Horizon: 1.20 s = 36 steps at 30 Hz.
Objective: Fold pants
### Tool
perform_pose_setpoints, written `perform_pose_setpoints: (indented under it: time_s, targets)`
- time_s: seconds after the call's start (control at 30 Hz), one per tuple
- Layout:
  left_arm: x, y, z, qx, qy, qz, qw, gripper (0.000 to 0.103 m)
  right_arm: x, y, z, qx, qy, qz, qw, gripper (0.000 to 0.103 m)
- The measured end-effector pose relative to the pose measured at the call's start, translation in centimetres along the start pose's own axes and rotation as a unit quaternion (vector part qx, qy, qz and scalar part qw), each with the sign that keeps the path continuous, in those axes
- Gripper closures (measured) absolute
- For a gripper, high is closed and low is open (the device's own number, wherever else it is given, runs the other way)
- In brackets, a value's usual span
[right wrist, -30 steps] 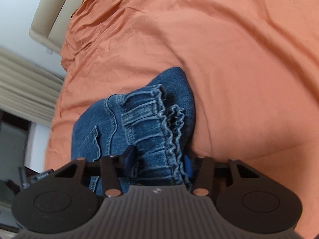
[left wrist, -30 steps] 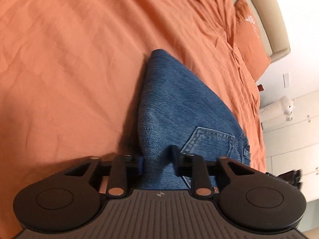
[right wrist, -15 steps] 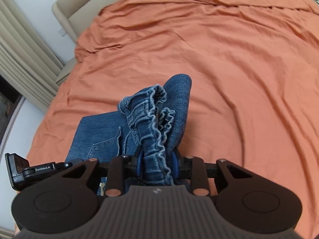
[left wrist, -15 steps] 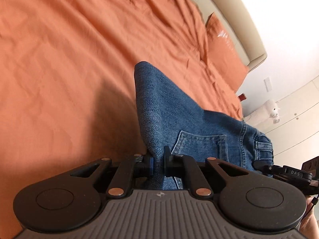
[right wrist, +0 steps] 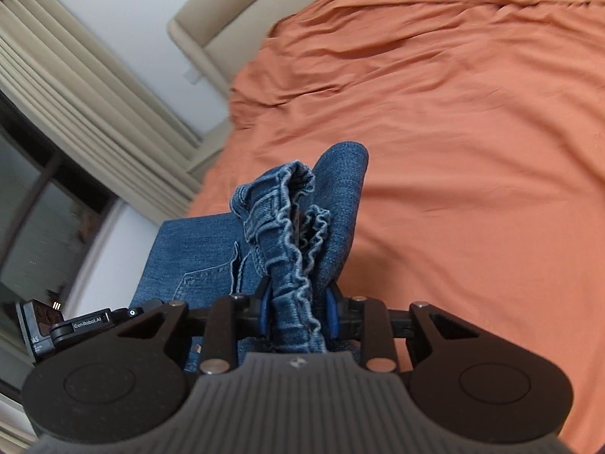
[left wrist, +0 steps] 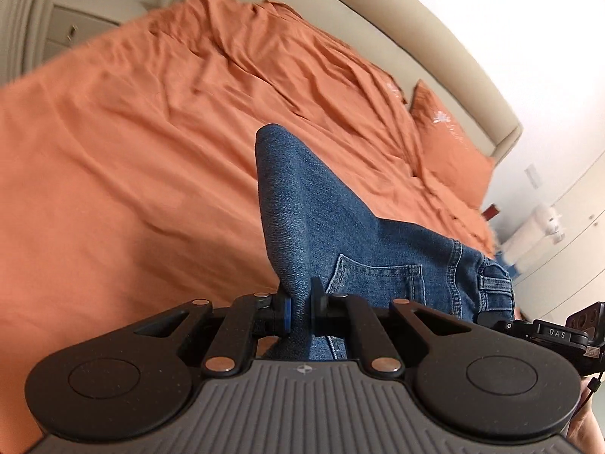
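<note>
The blue denim pants [left wrist: 325, 223] are held up over an orange bed. My left gripper [left wrist: 300, 302] is shut on a folded edge of the pants beside a back pocket [left wrist: 374, 280]. My right gripper [right wrist: 298, 314] is shut on the bunched elastic waistband [right wrist: 291, 227] of the pants [right wrist: 336, 204]. The cloth spans between both grippers. The other gripper's body shows at the right edge of the left wrist view [left wrist: 556, 335] and at the left edge of the right wrist view [right wrist: 75, 327].
The orange bedsheet [left wrist: 113, 159] is wrinkled and spreads wide under the pants; it also shows in the right wrist view [right wrist: 472, 121]. An orange pillow [left wrist: 450, 143] lies by the beige headboard [left wrist: 435, 60]. Beige curtains [right wrist: 75, 75] and a window stand beside the bed.
Both grippers closed onto the pants, then lifted and tilted up with them. The headboard, curtains and wall have come into view. The denim now hangs higher between the grippers.
</note>
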<state>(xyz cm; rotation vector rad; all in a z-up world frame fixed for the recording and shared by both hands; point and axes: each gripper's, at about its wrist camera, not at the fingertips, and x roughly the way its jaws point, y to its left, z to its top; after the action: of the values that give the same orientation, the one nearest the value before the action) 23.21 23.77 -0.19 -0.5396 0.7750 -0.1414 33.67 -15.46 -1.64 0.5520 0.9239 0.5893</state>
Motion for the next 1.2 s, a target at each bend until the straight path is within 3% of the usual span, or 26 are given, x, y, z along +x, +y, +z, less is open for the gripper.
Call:
perform_pose_setpoints:
  time_s: [0.13,0.27,0.5,0.73,0.93,0.97,1.03,1.2]
  targets:
    - [-2.0,2.2,1.6,0.018,0.02,0.038,0.9989,0.095,4.0,2.3,-2.1,0.033,0.007,0.039,0.999,0.079]
    - [-1.4,4.9,1.7,0.032,0.04,0.076,0.9958,0.095,8.1,3.4,-4.5,0.055,0.02,0.058,0.997,0.079]
    - [4.0,10.1,-0.6,-0.01,0.069,0.065,0.9954,0.095,13.0,1.4,-6.0,0.077,0.044,0.034,0.995,0.079]
    - [7.3,14.4,-0.5,-0.042,0.081,0.058,0.9941,0.094,15.8,-2.4,-6.2,0.092,0.067,0.001,0.993,0.079]
    - [7.3,15.7,-1.2,-0.028,0.095,0.061,0.9932,0.082,17.4,-4.6,-7.6,0.116,0.078,-0.02,0.99,0.075]
    - [6.6,15.9,-1.2,-0.025,0.095,0.064,0.9931,0.081,17.4,-4.2,-7.5,0.106,0.078,-0.025,0.991,0.074]
    - [4.6,15.9,-1.1,-0.022,0.088,0.071,0.9933,0.082,17.2,-3.0,-7.1,0.072,0.079,-0.044,0.993,0.061]
    - [-0.6,13.6,-2.7,0.035,0.052,0.092,0.9938,0.084,13.6,1.0,-6.8,-0.046,0.033,-0.093,0.994,0.058]
